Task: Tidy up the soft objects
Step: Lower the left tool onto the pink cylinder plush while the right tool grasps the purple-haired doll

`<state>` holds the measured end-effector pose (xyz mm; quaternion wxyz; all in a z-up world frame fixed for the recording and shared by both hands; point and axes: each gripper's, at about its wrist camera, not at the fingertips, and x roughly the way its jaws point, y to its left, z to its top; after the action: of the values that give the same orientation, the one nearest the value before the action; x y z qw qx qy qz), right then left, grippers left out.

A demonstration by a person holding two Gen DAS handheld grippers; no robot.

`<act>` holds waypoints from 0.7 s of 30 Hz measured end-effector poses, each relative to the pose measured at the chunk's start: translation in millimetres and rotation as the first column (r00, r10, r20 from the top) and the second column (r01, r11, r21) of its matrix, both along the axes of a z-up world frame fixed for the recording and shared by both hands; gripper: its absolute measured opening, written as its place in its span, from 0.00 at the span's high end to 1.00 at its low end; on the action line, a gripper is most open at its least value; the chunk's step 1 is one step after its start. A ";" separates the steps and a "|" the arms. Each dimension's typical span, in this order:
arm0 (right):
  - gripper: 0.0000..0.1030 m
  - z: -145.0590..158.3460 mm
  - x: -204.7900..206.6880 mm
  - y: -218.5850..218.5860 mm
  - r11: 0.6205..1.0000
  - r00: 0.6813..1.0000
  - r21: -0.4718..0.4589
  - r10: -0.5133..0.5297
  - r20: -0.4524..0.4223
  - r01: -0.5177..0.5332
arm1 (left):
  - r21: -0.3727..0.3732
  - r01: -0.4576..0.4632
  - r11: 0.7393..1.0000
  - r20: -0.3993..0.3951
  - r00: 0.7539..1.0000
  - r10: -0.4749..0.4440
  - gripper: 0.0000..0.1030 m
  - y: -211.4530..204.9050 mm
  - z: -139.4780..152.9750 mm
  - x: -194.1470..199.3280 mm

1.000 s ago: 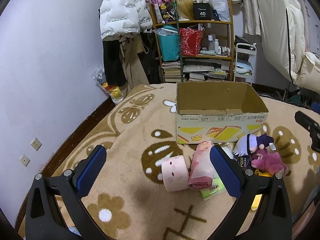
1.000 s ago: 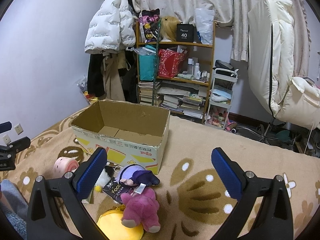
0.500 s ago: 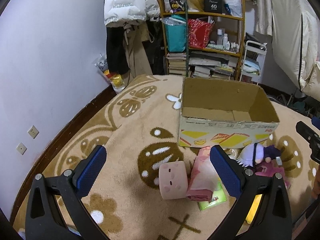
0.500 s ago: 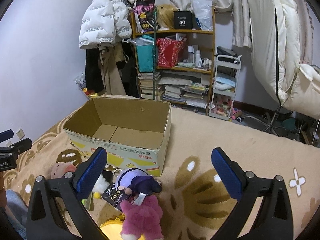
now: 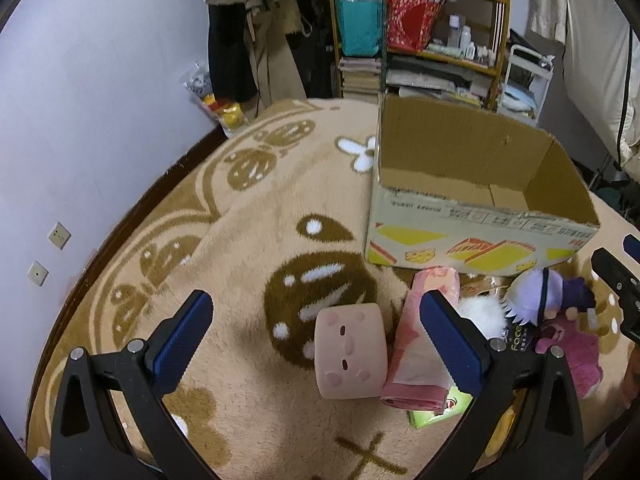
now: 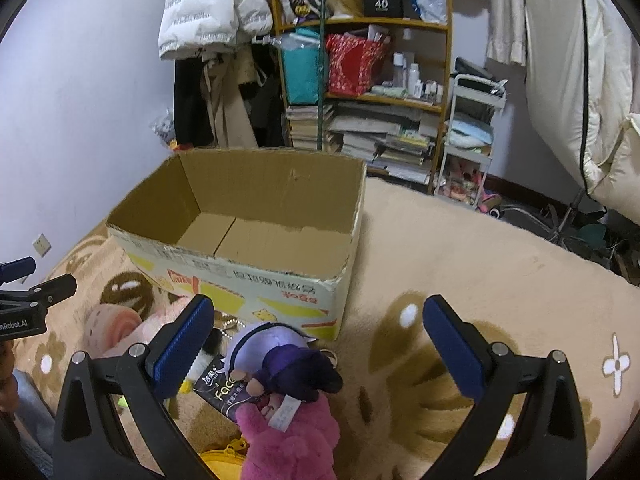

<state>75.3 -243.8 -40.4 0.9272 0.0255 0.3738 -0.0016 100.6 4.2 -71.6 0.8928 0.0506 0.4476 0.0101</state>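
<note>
An open, empty cardboard box [image 5: 472,240] stands on the rug; it also shows in the right wrist view [image 6: 248,276]. In front of it lie soft things: a pink cube plush [image 5: 350,350], a pink rolled cloth pack [image 5: 420,344], a white fluffy toy [image 5: 480,314], a purple-haired doll [image 5: 548,294] and a magenta plush [image 5: 572,350]. My left gripper [image 5: 316,340] is open, above the pink cube. My right gripper [image 6: 316,340] is open, above the doll [image 6: 280,356] and the magenta plush [image 6: 292,436]. A yellow pouch [image 6: 224,460] lies below them.
A beige patterned rug [image 5: 240,240] covers the floor. A crowded shelf [image 6: 372,80], hanging coats [image 6: 216,20] and a white cart [image 6: 472,136] stand behind the box. A white duvet [image 6: 580,80] hangs at the right. A purple wall [image 5: 80,100] is at the left.
Both grippers have moved forward and down toward the toys and the box, which now look larger. Both stay open and empty.
</note>
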 end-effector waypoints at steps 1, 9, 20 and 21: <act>0.00 -2.8 2.6 0.5 1.000 1.000 -0.001 0.003 -0.010 -0.003 | 0.001 0.002 1.000 -0.013 1.000 -0.002 0.01 0.3 -3.7 2.0; 0.00 -29.1 16.6 6.2 0.999 0.995 0.005 0.043 -0.086 -0.042 | 0.008 0.018 1.000 -0.080 0.997 -0.017 0.01 -5.8 -25.9 14.7; 0.00 -56.5 30.9 12.3 0.997 0.981 0.016 0.081 -0.174 -0.080 | 0.010 0.007 1.000 -0.179 0.984 -0.005 0.01 -3.5 -53.0 27.7; 0.00 -58.6 32.2 12.3 0.996 0.979 0.022 0.084 -0.184 -0.081 | 0.008 0.012 1.000 -0.189 0.982 -0.010 0.01 -4.2 -54.9 28.3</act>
<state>107.5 -231.5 -99.0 0.8876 0.0164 0.4588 0.0371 128.9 0.1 -126.5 0.8460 0.0576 0.5301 0.0022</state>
